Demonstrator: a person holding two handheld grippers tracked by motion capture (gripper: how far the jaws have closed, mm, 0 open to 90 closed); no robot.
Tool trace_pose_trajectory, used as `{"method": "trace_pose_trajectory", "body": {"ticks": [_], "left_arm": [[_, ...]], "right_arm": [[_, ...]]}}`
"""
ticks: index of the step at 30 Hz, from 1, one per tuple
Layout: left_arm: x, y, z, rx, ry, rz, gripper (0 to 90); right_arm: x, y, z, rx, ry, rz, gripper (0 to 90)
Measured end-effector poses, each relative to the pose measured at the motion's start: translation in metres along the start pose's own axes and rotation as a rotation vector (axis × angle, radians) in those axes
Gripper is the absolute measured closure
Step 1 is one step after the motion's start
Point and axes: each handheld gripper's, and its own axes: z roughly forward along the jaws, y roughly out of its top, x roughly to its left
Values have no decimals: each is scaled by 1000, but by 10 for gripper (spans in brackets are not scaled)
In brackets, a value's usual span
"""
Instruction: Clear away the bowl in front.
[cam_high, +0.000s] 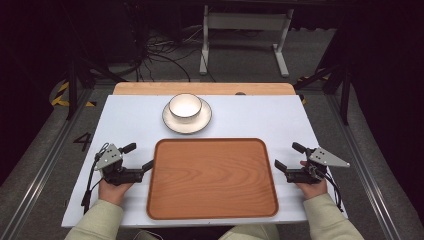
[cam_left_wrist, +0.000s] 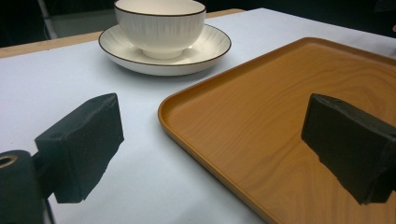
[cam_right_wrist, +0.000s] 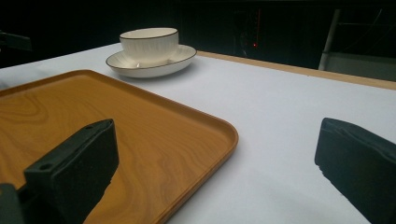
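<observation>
I see the wooden tray (cam_high: 212, 179) at centre frame, nothing on it, and above it a white bowl (cam_high: 185, 106), inside looks empty, sitting on a saucer (cam_high: 200, 122). My left gripper (cam_high: 138, 156) and right gripper (cam_high: 288, 155) flank the tray, both jaws wide apart, gripping nothing.

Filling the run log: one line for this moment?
left gripper: open, empty | right gripper: open, empty | tray: bare | bowl on plate

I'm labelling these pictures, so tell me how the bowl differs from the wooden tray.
The bowl is white, round and deep; the wooden tray is brown, rectangular with rounded corners, and shallow. The bowl sits on a saucer at the table's far side; the tray lies directly on the white tabletop, nearer the person. Both look empty.
</observation>
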Motion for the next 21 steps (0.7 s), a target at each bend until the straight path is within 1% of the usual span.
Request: {"method": "trace_pose_trajectory", "body": {"ticks": [4, 7, 8, 11, 15, 19, 21], "left_arm": [[-1, 2, -1, 2, 0, 8, 66], [-2, 2, -1, 5, 0, 7, 67], [-2, 3, -1, 6, 2, 18, 67], [-3, 5, -2, -1, 0, 16, 68], [-5, 8, -3, 5, 0, 27, 70], [-10, 16, -4, 9, -11, 44, 71], [-11, 20, -5, 1, -15, 48, 70]], "right_arm": [[0, 0, 0, 7, 0, 6, 3], [0, 0, 0, 11, -2, 7, 2], [0, 0, 0, 13, -1, 8, 2], [0, 0, 0, 14, -3, 10, 2], [0, 0, 0, 15, -3, 8, 2], [0, -1, 0, 16, -4, 10, 2], [0, -1, 1, 16, -5, 11, 2]]}}
